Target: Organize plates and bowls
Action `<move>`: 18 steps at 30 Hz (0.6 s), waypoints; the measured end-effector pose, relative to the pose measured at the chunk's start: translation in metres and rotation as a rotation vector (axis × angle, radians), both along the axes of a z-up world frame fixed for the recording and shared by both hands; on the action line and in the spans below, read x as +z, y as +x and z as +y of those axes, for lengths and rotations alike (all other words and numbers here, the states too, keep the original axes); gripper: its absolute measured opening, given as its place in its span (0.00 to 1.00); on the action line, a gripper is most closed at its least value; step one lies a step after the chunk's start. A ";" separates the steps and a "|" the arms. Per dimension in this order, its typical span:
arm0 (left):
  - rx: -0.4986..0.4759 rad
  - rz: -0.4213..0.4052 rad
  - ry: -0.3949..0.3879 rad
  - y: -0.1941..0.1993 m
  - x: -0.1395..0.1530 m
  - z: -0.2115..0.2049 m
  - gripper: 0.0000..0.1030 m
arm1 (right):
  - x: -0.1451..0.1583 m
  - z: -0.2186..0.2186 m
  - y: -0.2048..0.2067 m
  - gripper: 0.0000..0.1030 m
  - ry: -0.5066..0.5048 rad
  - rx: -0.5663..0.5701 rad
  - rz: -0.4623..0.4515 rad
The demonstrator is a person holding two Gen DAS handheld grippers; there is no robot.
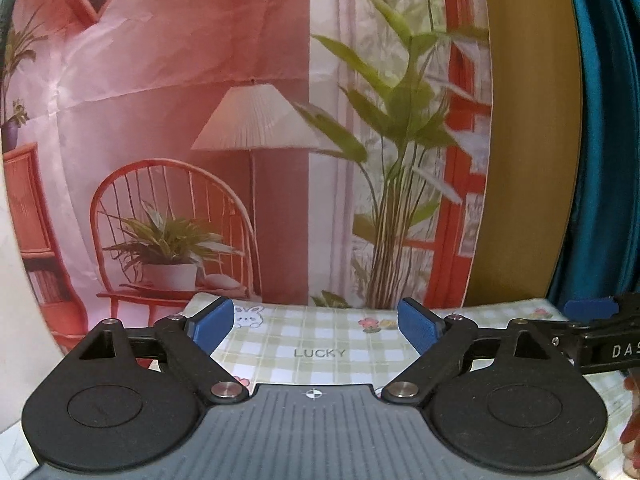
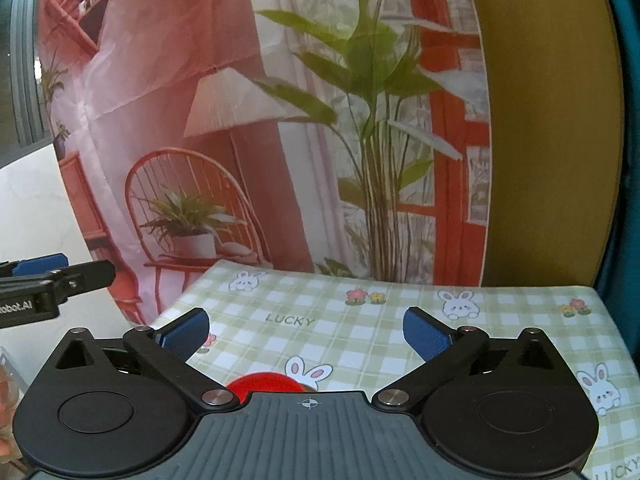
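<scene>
A big printed backdrop (image 2: 224, 128) w/ a pink room, lamp and plants hangs behind everything. In front is the table (image 2: 360, 320), covered w/ a green check cloth w/ bunnies and the word LUCKY.

The left gripper (image 1: 316, 330) has its blue fingers spread wide, nothing between them. The right gripper (image 2: 306, 334) is spread wide too, also holding nothing.

Smallest bit: a red round thing (image 2: 266, 384) peeks out on the cloth, just under the right gripper's front edge. Prob. a plate or bowl, but most of it is hidden, so can't tell which. No other dishes show.

My guess: it looks like smooth plastic, so light and stiff, a bit slippery. Best to pinch it at the rim, one finger over and one under.
</scene>
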State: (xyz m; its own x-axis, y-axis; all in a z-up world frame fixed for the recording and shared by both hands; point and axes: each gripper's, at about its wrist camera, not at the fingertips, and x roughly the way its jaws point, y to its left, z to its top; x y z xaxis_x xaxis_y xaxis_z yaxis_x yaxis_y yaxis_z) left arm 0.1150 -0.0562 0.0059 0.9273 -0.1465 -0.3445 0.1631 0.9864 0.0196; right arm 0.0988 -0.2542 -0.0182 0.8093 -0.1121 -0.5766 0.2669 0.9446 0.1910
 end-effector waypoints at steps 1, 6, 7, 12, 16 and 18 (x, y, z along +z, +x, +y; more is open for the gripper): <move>0.002 -0.009 0.001 -0.003 0.003 0.000 0.88 | 0.004 0.001 -0.002 1.00 -0.002 -0.001 -0.006; 0.015 -0.054 0.011 -0.018 0.021 0.003 0.88 | 0.030 0.005 -0.013 1.00 -0.023 -0.009 -0.049; 0.015 -0.064 0.004 -0.021 0.026 0.005 0.88 | 0.035 0.007 -0.015 1.00 -0.028 -0.012 -0.063; 0.026 -0.105 -0.003 -0.032 0.044 0.008 0.88 | 0.058 0.010 -0.025 1.00 -0.062 -0.020 -0.109; 0.057 -0.131 0.028 -0.036 0.052 0.005 0.88 | 0.073 0.014 -0.030 1.00 -0.091 -0.027 -0.133; 0.068 -0.142 0.031 -0.039 0.055 0.004 0.88 | 0.078 0.015 -0.032 1.00 -0.100 -0.029 -0.140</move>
State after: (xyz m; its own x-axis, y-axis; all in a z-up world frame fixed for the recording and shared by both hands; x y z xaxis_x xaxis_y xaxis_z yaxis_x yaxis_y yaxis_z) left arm 0.0764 -0.0523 0.0605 0.9744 -0.0727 -0.2127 0.0890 0.9937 0.0683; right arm 0.0673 -0.2392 0.0601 0.8764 -0.1878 -0.4435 0.2716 0.9531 0.1332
